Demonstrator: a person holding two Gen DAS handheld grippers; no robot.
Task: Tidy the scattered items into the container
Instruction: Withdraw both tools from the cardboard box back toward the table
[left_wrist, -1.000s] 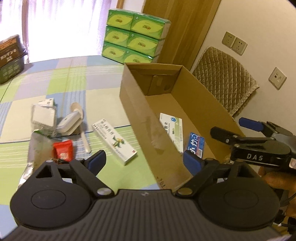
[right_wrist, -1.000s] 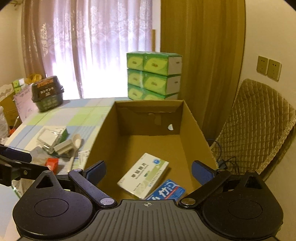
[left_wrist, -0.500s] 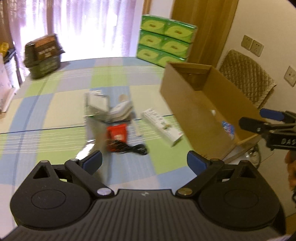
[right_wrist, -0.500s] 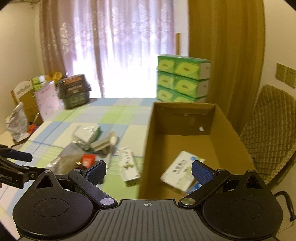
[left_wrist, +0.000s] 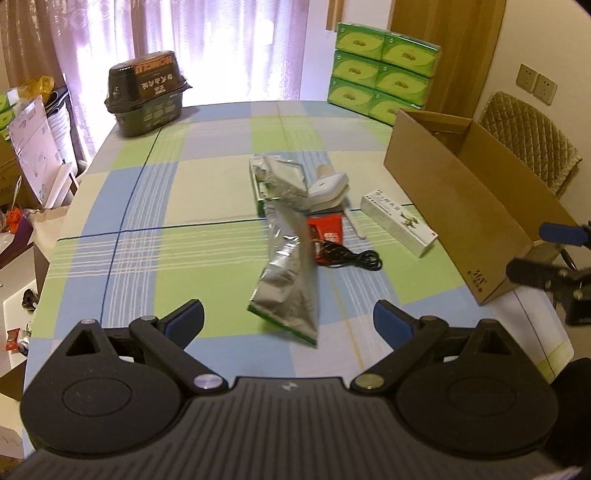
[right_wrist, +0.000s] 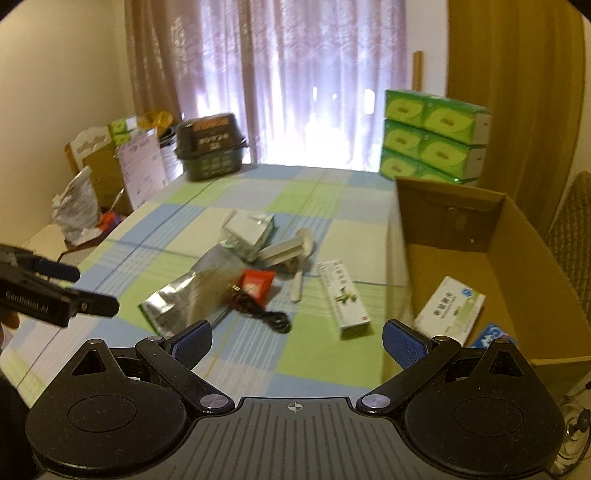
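On the checked tablecloth (left_wrist: 207, 192) (curtained window behind) clutter sits; both tongs (left_wrist: 288, 317) (right_wrist: 295, 338) gape empty.

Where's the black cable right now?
The black cable lies on the tablecloth mid-table, touching the red packet, between the silver pouch and the long white-green box. The right wrist view shows it too, ahead of the gripper.

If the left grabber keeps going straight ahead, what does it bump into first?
Probably the silver foil pouch. It lies right in front of the open left gripper, between its fingers' line, nearer than the red packet. Depth is hard to judge here.
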